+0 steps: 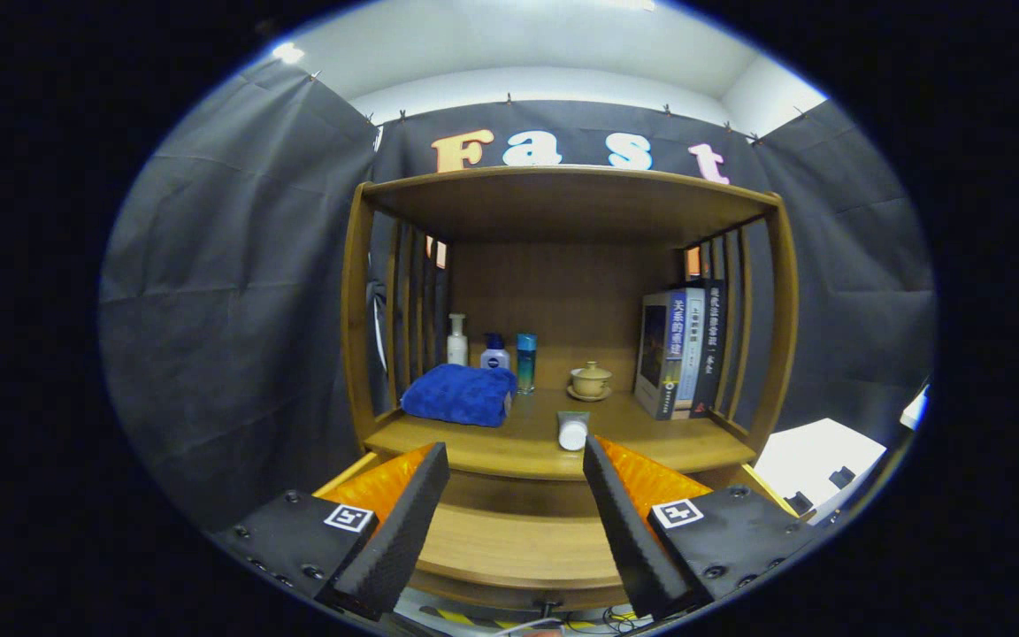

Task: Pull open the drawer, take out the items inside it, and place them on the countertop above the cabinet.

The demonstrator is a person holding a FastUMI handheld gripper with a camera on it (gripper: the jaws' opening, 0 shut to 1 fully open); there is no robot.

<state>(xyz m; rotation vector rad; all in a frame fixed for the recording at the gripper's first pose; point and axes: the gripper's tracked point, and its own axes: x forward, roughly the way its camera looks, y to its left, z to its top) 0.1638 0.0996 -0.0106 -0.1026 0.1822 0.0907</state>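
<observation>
The wooden cabinet's countertop [651, 447] lies just beyond my fingers. A white tube [572, 431] lies on its front part, cap end toward me, just ahead of the right fingertip. Below the countertop the drawer [518, 544] stands pulled out. The stretch of its wooden bottom between my fingers is bare, and the fingers hide its sides. My gripper [516, 449] hovers over the drawer, open, with nothing between its fingers.
On the countertop rest a folded blue towel [461, 395], three bottles [494, 352] behind it, a lidded tea cup on a saucer [590, 380] and upright books [682, 349] at the right. A shelf board [563, 190] roofs the niche. Slatted sides close it in.
</observation>
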